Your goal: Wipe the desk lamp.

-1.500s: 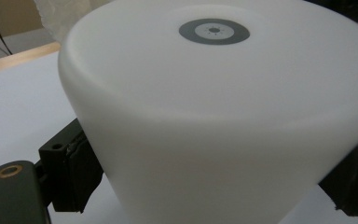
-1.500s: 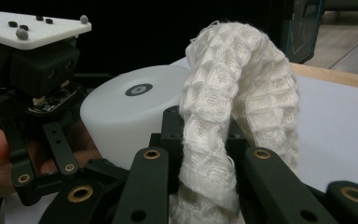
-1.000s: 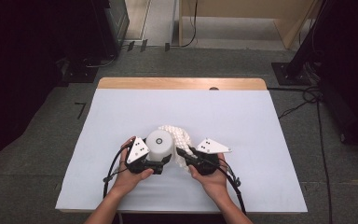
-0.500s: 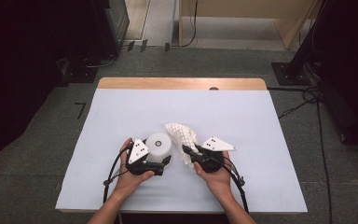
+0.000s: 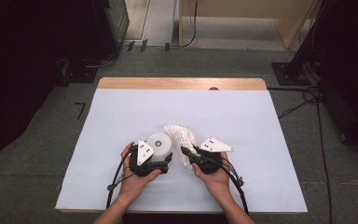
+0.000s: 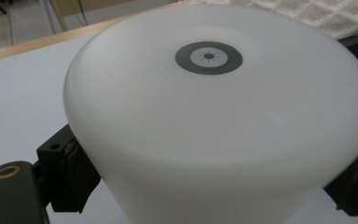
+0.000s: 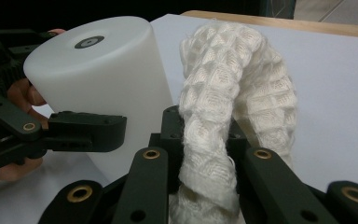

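A white plastic cylinder (image 5: 158, 143) stands on the table's white sheet (image 5: 121, 116), near the front middle. My left gripper (image 5: 160, 155) is shut on it, one jaw on each side of its wall. The left gripper view looks down on the cylinder (image 6: 214, 116) and the grey ring mark (image 6: 208, 56) on its flat top. Just right of it, my right gripper (image 5: 185, 152) is shut on a cream waffle-weave cloth (image 5: 182, 136). In the right gripper view the cloth (image 7: 223, 102) rises bunched between the jaws, beside the cylinder (image 7: 102, 79).
The table's wooden far edge (image 5: 182, 83) runs along the back. Cables (image 5: 307, 98) lie on the grey floor to the right, and dark equipment (image 5: 98, 28) stands at the back left. Each gripper's cable (image 5: 116, 177) trails toward the front edge.
The right gripper has pulled the cloth to the right, away from the cylinder it was draped against. The left gripper and cylinder have hardly moved.
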`<move>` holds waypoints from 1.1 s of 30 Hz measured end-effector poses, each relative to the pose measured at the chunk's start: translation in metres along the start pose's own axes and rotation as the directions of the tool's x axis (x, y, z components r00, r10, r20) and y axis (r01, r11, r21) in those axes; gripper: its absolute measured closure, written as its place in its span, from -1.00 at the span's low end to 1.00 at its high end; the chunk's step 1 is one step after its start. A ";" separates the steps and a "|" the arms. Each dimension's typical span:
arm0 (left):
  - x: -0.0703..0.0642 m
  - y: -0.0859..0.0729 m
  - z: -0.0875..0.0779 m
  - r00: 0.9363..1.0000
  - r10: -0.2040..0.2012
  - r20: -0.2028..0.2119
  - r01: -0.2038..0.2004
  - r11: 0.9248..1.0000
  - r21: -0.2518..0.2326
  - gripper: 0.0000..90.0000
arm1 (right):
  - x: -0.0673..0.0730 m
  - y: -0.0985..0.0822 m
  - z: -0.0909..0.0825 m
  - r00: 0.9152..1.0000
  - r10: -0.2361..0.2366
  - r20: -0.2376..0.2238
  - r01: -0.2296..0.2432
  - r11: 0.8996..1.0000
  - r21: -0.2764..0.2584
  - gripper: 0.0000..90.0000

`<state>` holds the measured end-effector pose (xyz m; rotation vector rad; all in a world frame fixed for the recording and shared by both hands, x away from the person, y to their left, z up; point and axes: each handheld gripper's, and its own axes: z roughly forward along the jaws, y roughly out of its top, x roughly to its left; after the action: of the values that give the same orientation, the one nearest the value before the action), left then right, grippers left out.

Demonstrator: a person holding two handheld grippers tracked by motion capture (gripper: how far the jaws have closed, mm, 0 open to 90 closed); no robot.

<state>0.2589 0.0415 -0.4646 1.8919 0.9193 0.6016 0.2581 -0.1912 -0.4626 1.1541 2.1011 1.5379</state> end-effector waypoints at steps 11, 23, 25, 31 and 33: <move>0.005 -0.001 -0.001 1.000 -0.017 0.020 0.018 1.000 -0.021 -0.81 | 0.001 -0.001 0.000 1.000 -0.002 -0.003 0.002 1.000 0.000 0.71; 0.021 0.009 -0.013 0.978 -0.002 0.208 0.019 0.997 -0.077 -0.81 | 0.016 0.002 0.002 0.997 -0.021 -0.074 0.020 1.000 -0.015 0.72; 0.017 0.008 -0.010 0.978 0.015 0.210 -0.003 0.998 -0.061 -0.81 | 0.018 0.006 -0.002 0.997 -0.037 -0.075 0.034 0.999 -0.037 0.72; 0.010 0.007 -0.004 0.976 0.044 0.212 -0.036 0.999 -0.040 -0.81 | 0.019 0.020 -0.017 0.995 -0.065 -0.078 0.057 0.993 -0.099 0.72; 0.010 0.008 -0.006 0.977 0.041 0.209 -0.032 0.998 -0.049 -0.81 | 0.017 0.018 -0.015 0.995 -0.061 -0.075 0.054 0.994 -0.091 0.72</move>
<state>0.2639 0.0505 -0.4545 1.8939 0.7300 0.4301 0.2452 -0.1867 -0.4365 1.0099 2.0720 1.6566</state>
